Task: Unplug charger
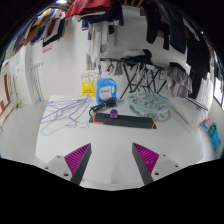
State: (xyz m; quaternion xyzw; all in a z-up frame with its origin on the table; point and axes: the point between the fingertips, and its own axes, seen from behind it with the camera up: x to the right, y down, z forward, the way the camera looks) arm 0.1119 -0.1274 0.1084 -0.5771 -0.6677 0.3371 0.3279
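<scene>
The gripper [111, 158] hangs released, its purple pads spread apart over the white table [60, 140]. Beyond them lies a black power strip [126, 117] bearing a purple charger [115, 113], with wire hangers [62, 115] beside it.

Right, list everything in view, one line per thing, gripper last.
Table: one, white, under and ahead of the gripper.
Power strip: one, black, mid-table, beyond the fingers; something purple sits on top of it.
Hangers: a pile, white wire, on the table left of the power strip.
Cable: one coiled bundle, pale grey, just behind the power strip to the right.
Card: one, yellow and blue, standing at the table's far edge.
Clothes: several, dark, hanging beyond the table.
Gripper: one, purple pads, fingers open with nothing between them.
</scene>
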